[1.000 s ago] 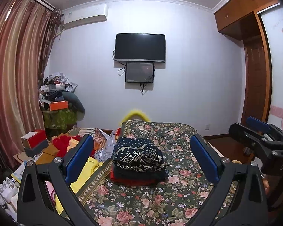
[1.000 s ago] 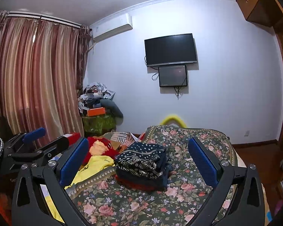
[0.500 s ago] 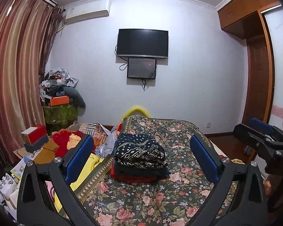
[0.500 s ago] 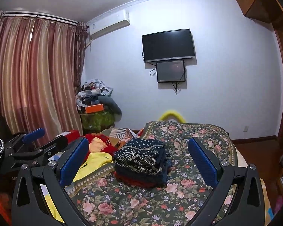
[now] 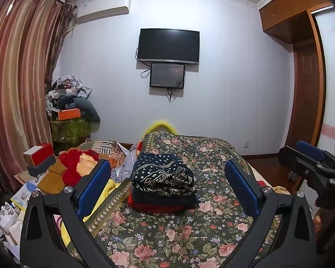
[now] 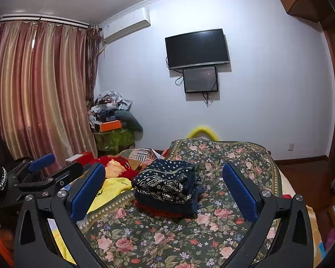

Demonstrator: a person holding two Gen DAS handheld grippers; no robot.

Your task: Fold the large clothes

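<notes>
Past the bed's left edge lie a red toy (image 5: 74,166) and a yellow cloth (image 6: 110,188). The pile of folded clothes (image 5: 163,182) sits mid-bed. The left claw (image 5: 167,192) and right claw (image 6: 164,193) are both wide, holding nothing.

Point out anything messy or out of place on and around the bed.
The folded stack sits neat on the floral bedspread. The yellow garment and red clothes lie crumpled, unfolded, beside the bed.
</notes>
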